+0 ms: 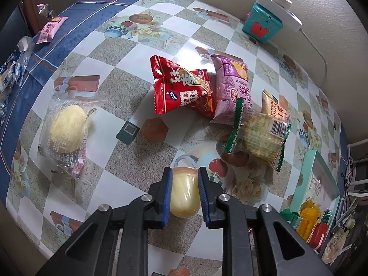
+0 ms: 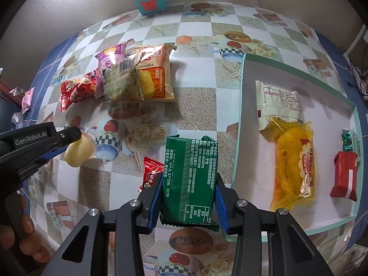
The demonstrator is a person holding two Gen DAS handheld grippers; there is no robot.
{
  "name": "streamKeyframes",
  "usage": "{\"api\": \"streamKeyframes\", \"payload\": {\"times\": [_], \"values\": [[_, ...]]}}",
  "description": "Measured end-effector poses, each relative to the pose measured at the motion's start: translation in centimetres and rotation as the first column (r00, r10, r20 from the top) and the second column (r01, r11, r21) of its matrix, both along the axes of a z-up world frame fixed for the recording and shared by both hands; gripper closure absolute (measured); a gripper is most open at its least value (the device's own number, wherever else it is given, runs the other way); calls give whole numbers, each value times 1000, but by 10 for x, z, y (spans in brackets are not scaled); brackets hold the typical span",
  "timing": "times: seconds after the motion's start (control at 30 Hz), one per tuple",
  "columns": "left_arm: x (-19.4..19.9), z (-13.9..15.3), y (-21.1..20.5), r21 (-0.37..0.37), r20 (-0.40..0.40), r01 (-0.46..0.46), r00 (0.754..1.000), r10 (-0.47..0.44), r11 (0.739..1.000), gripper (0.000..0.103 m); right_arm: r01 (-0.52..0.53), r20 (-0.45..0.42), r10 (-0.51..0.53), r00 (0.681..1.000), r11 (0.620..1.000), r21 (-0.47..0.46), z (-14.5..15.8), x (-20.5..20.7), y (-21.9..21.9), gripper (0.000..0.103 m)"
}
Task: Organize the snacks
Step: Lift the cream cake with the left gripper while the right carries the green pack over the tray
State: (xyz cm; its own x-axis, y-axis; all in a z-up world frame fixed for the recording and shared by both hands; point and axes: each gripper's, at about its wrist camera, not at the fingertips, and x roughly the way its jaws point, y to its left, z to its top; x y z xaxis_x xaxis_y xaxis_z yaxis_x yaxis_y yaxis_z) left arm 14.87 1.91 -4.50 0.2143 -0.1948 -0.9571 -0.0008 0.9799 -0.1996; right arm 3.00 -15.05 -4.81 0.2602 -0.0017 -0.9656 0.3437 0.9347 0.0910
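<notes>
My left gripper (image 1: 185, 177) is shut on a pale yellow jelly cup (image 1: 184, 193) and holds it above the table; it also shows in the right wrist view (image 2: 79, 148). My right gripper (image 2: 189, 184) is shut on a green snack packet (image 2: 189, 179), just left of the teal-rimmed tray (image 2: 239, 124). A pile of snacks lies mid-table: a red packet (image 1: 184, 87), a purple packet (image 1: 230, 87), a green-edged cracker pack (image 1: 257, 135) and an orange packet (image 2: 156, 76). The tray holds a white packet (image 2: 278, 103), a yellow packet (image 2: 294, 161) and a red bar (image 2: 345, 174).
A clear-wrapped yellow cake (image 1: 65, 131) lies at the table's left. A small red candy (image 2: 150, 172) lies next to the green packet. A teal box (image 1: 262, 23) and white power strip (image 1: 280, 7) sit by the wall. A pink packet (image 1: 51, 28) lies far left.
</notes>
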Motion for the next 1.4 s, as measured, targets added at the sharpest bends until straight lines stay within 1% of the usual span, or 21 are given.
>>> {"api": "streamKeyframes", "payload": {"times": [0.1,0.17,0.27,0.33,0.37,0.4,0.5,0.63,0.7,0.73,0.8,0.9,1.03,1.13,1.2,1.33,1.4], "values": [[0,-9,-5,7,-29,15,999,-15,1000,80,2,-5,-2,1000,1000,1,-1,-2,-1,60],[1,-18,-9,9,-68,30,997,-29,1000,80,3,-7,-3,1000,1000,0,-2,0,1,60],[1,-22,-10,3,-95,25,995,-24,1000,78,4,-8,-4,1000,1000,-1,-3,2,0,60],[1,-22,-10,2,-109,31,994,-30,1000,67,4,-8,-4,1000,1000,0,-2,1,0,60],[2,-22,-10,1,-109,34,993,-33,999,56,4,-8,-4,1000,1000,0,-2,1,0,60],[0,-21,-10,1,-108,38,993,-38,999,53,4,-7,-4,1000,1000,0,-2,1,0,60],[-6,-18,-12,19,-101,68,993,-65,998,53,6,-7,-6,1000,1000,1,-3,2,-1,60],[-18,-17,-22,88,-97,124,989,-116,988,53,9,-4,-9,1000,1000,6,-1,1,-2,60],[-23,-18,-26,106,-103,144,986,-133,984,54,10,-3,-10,1000,1000,8,-1,0,-4,60],[-25,-18,-28,104,-103,154,984,-143,983,55,11,-2,-11,1000,1000,7,0,0,-5,60],[-28,-18,-31,110,-101,168,982,-157,980,68,13,1,-13,1000,1000,7,1,-1,-6,59],[-31,-16,-38,98,-85,182,981,-174,978,69,16,7,-16,1000,1000,7,4,-2,-7,60],[-31,-5,-42,87,-48,181,983,-178,980,69,21,19,-21,1000,1000,10,10,-3,-9,59],[-29,11,-40,51,-12,166,986,-165,985,69,26,33,-26,999,1000,15,16,-5,-11,60],[-28,27,-37,20,26,155,987,-156,988,69,29,51,-30,998,999,17,22,-6,-13,60],[-31,59,-36,-9,113,146,983,-144,989,69,44,103,-45,994,999,17,40,-11,-19,60],[-32,70,-34,-23,142,148,979,-143,989,69,55,121,-57,991,998,21,46,-13,-24,60]]}}
